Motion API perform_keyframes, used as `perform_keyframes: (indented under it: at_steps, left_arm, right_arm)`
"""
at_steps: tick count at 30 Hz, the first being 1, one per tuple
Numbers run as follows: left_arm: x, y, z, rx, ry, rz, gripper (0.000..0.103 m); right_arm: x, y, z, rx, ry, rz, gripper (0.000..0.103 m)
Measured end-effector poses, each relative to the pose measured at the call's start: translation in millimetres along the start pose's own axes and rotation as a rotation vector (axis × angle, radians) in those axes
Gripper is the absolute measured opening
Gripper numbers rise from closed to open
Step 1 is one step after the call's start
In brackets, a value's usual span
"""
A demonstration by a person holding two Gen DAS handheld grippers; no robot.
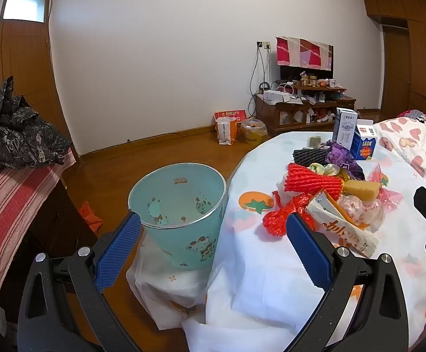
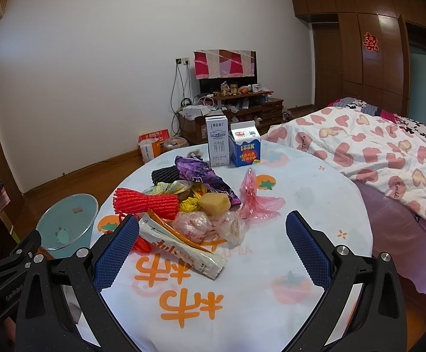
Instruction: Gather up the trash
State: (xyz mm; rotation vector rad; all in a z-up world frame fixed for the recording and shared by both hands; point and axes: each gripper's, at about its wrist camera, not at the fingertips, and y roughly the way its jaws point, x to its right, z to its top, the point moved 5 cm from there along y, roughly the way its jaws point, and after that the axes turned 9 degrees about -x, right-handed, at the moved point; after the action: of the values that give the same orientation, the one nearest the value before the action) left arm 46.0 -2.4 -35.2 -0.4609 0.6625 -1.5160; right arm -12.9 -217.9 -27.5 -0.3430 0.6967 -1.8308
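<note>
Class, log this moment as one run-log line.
left claw: open, empty | right claw: open, empty | trash pile: on table | bin: empty, beside table

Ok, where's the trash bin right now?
The light blue bin stands on the floor just off the table's left edge, ahead of the open left gripper; the right wrist view shows it low left.

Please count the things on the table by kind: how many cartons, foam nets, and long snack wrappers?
Cartons: 2, the tall white carton and the blue carton
Foam nets: 2, the red net and the black net
Long snack wrappers: 1, the white wrapper
Total: 5
</note>
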Motion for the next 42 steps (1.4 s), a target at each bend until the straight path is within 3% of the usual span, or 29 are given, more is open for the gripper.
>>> perform_keyframes:
  at_steps: [12, 28, 33, 39, 42]
  left_arm:
    - [0, 7, -4, -0.015, 0.001, -0.004, 0.097]
    - [5, 58, -12, -0.128, 0.003, -0.005, 0.097]
    - [13, 77, -13, -0.152, 0.043, -0.008, 0.097]
    - [16, 104, -20, -0.204, 0.061, -0.051, 0.094]
    - [23, 114, -21, -0.217, 0.084, -0.071, 0.087]
  right_arm:
    - [5, 5, -3, -0.002, 0.001, -0.008, 0.099]
    - [41, 47, -6, -0.062, 0.014, -0.069, 0.097]
    - [60, 72, -11, -0.121, 0.016, -0.089, 0.083]
    - [89, 98, -19, -0.191, 0.041, -0.103, 0.077]
    - [93, 110, -17, -0.216, 0.047, -0.086, 0.074]
